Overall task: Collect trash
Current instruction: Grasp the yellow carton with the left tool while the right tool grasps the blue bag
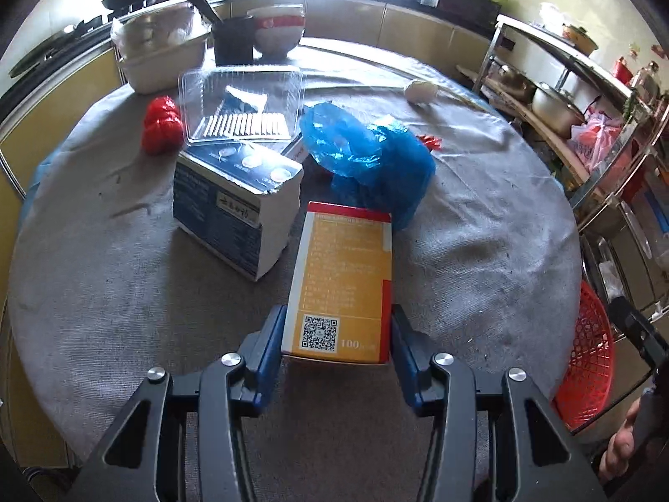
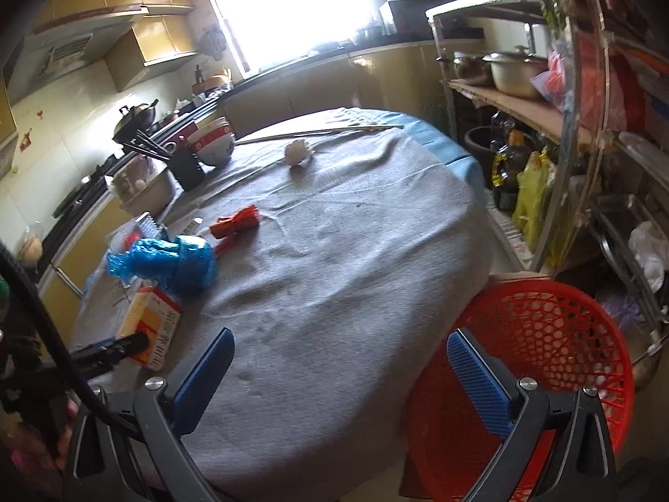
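Note:
An orange-and-white carton (image 1: 343, 276) with a QR code lies on the grey-clothed round table (image 1: 104, 293). My left gripper (image 1: 338, 313) is shut on its near end, a blue pad pressed against each long side. The right wrist view shows the same carton (image 2: 146, 313) at the left. My right gripper (image 2: 339, 336) stands open and empty over the table's near edge. Beside that edge, lower right, is a red mesh basket (image 2: 543, 334). Other trash: a blue plastic bag (image 1: 368, 154), a red crumpled bag (image 1: 161, 123), a red wrapper (image 2: 236, 221), a white paper wad (image 2: 299, 152).
A dark blue box (image 1: 234, 209) with a clear plastic tray (image 1: 242, 104) on top stands left of the carton. Bowls (image 1: 278, 29), a black chopstick holder (image 1: 234, 39) and a white tub (image 1: 163, 62) line the far edge. A metal rack (image 2: 585, 125) stands close on the right.

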A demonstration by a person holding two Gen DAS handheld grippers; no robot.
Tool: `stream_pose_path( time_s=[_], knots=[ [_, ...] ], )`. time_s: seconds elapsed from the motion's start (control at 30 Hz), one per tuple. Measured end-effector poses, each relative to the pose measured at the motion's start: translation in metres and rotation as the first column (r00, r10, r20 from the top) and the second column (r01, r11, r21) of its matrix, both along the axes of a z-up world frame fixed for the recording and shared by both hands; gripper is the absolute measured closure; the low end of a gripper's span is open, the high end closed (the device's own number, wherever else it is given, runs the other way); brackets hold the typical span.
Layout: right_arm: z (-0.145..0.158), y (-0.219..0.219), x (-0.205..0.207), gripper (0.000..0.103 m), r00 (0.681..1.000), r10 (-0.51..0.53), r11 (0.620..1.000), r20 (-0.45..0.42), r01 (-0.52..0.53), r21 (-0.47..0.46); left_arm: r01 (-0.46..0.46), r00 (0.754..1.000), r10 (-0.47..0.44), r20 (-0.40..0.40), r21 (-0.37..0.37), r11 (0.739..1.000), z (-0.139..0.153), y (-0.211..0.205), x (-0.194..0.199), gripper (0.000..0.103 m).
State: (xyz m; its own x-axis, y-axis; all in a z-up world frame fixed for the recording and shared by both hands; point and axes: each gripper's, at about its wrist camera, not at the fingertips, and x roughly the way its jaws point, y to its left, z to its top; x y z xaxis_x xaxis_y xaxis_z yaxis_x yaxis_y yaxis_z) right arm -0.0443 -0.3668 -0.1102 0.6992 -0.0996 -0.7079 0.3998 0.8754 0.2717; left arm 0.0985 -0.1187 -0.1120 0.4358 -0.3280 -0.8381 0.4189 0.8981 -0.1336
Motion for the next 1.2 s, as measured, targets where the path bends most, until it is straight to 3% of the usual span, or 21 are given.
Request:
stream_pose_path(
  time_s=[0.13, 0.33, 0.47, 0.6, 0.67, 0.83, 1.03, 1.2],
  knots=[
    [0.008, 0.013, 0.026, 0.0, 0.995, 0.088, 0.989, 0.056, -0.094, 0.114, 0.013, 1.0, -0.013, 0.014, -0.028, 1.0, 0.003, 0.012, -0.01, 0.054],
    [0.021, 0.034, 0.089, 0.0, 0.976, 0.186, 0.923, 0.115, -0.213, 0.319, -0.006, 0.999, 0.007, 0.044, -0.026, 1.0, 0.013, 0.041, -0.029, 0.054],
    [0.02, 0.053, 0.137, 0.001, 0.965, 0.232, 0.861, 0.12, -0.262, 0.437, -0.049, 0.995, 0.048, 0.09, 0.006, 0.999, 0.021, 0.063, -0.037, 0.054],
    [0.008, 0.065, 0.166, 0.002, 0.973, 0.222, 0.849, 0.056, -0.222, 0.479, -0.083, 0.986, 0.082, 0.146, 0.007, 0.996, 0.033, 0.081, -0.041, 0.054],
    [-0.004, 0.067, 0.18, 0.01, 0.976, 0.215, 0.817, 0.035, -0.199, 0.541, -0.093, 0.982, 0.092, 0.166, -0.001, 0.996, 0.039, 0.088, -0.042, 0.054],
    [-0.026, 0.073, 0.205, 0.033, 0.979, 0.192, 0.829, -0.075, -0.121, 0.546, -0.101, 0.979, 0.103, 0.174, -0.021, 0.995, 0.043, 0.095, -0.04, 0.054],
    [-0.035, 0.082, 0.207, 0.045, 0.967, 0.216, 0.851, -0.137, -0.118, 0.512, -0.111, 0.978, 0.114, 0.174, -0.028, 0.993, 0.044, 0.103, -0.039, 0.054],
    [-0.047, 0.082, 0.193, 0.056, 0.961, 0.242, 0.82, -0.133, -0.129, 0.558, -0.12, 0.977, 0.124, 0.171, -0.032, 0.992, 0.044, 0.105, -0.04, 0.054]
  ],
)
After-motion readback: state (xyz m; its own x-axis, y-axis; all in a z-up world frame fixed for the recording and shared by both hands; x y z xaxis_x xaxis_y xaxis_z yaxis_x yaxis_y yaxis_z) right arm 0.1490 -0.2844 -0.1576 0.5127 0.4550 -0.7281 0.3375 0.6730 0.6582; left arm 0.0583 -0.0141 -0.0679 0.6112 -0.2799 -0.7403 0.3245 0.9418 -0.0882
